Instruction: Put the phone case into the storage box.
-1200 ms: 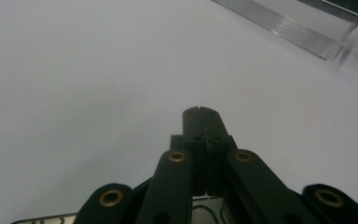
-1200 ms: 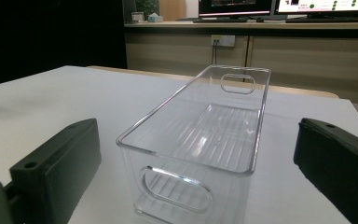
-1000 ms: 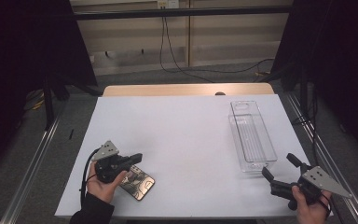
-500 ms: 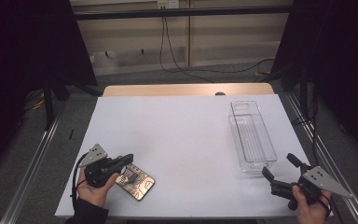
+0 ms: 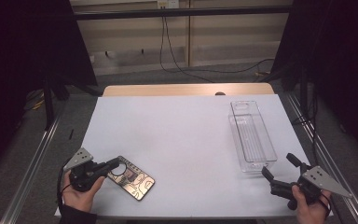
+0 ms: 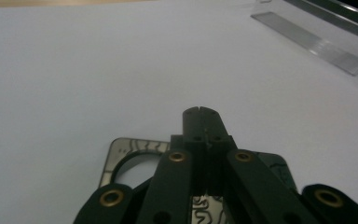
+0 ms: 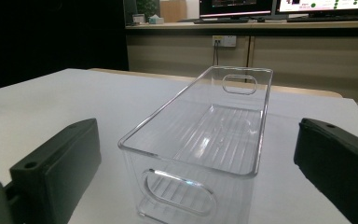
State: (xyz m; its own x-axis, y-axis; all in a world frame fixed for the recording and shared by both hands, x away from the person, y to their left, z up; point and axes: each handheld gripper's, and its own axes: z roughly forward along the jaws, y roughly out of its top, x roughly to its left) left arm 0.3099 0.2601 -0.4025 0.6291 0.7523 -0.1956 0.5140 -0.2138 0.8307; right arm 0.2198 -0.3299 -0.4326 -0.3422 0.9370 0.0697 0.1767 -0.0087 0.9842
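A flat metal plate (image 5: 136,181) with etched lines and a round hole lies on the white table near its front left; its edge and hole show under my left gripper's jaws as plate (image 6: 121,148). My left gripper (image 5: 116,163) is shut with nothing between its jaws, its tips (image 6: 200,112) hovering over the plate's left end and pointing right. A clear plastic bin (image 5: 237,136) stands lengthwise at the right. My right gripper (image 5: 278,166) is open just in front of the bin's near end, and its jaws frame the bin (image 7: 186,161) without touching it.
The white sheet (image 5: 177,126) covers the table, with a wooden edge (image 5: 186,89) at the back. Metal rails run along both sides. Cables hang on the wall behind. The bin is empty.
My left gripper has slid to the left, off the middle of the plate, leaving more of the plate uncovered. The plate, the bin and the right gripper have stayed put.
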